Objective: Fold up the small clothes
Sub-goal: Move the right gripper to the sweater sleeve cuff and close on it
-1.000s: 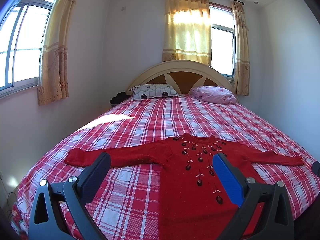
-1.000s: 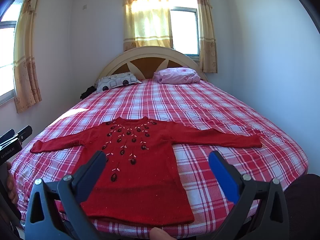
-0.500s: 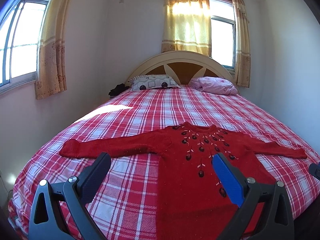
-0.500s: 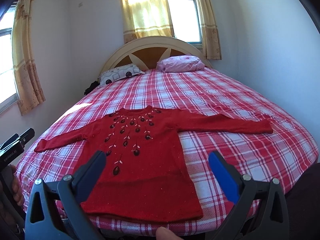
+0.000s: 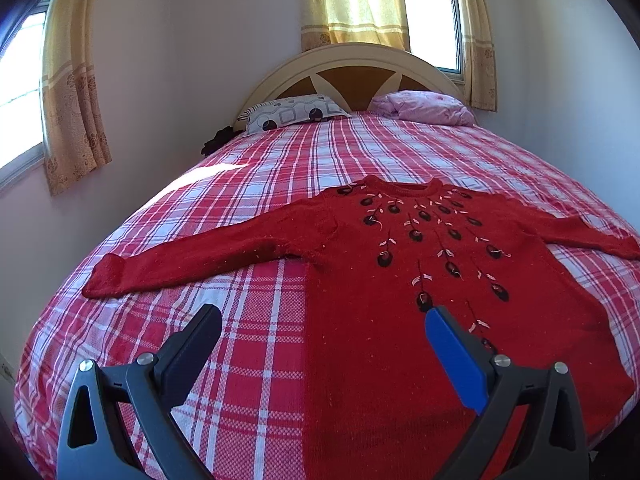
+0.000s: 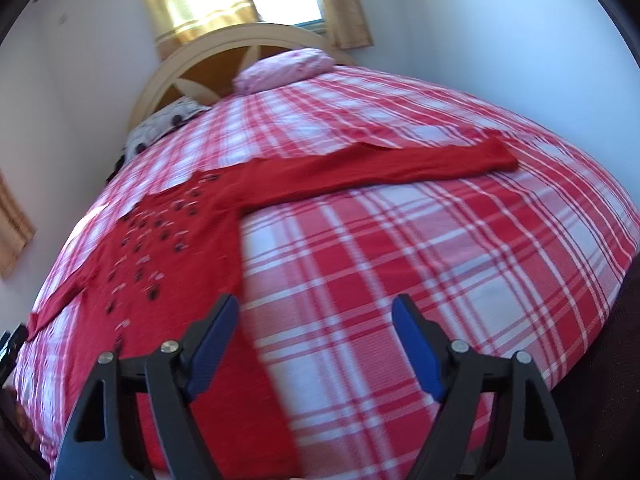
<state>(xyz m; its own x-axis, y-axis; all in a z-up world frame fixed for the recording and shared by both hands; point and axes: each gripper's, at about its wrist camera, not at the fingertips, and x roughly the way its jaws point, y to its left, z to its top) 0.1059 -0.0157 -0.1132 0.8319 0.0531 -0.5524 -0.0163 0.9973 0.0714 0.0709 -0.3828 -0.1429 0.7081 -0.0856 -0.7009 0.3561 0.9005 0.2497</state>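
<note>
Where the garment lies: we see the red sweater (image 5: 420,256) spread flat and face up on the bed (image 5: 256,184), neckline toward the headboard, hem toward us.
Sleeves: both stretch straight out to the sides; in the left wrist view one cuff (image 5: 105,278) reaches near the bed's edge, and in the right wrist view the other sleeve (image 6: 380,168) runs across the plaid to its cuff.
Front: we make out dark oval motifs with pale leaf-like stitches fanning down from the collar (image 5: 400,188).
Left hand-held gripper (image 5: 322,328): we hold it above the near part of the bed with the jaws spread wide and nothing between them; one finger sits over the plaid, the blue-padded one over the sweater's lower body.
Right hand-held gripper (image 6: 314,318): jaws likewise wide apart and holding nothing; it hangs over the plaid just beside the sweater's side edge, below the outstretched sleeve. This view is tilted and somewhat blurred.
Bedding: a red-and-white plaid cover.
Head of the bed: an arched headboard (image 5: 352,68), with a patterned pillow (image 5: 296,112) and a pink pillow (image 5: 424,106) side by side.
Room: curtained windows (image 5: 360,0) behind the headboard and on the side wall.
</note>
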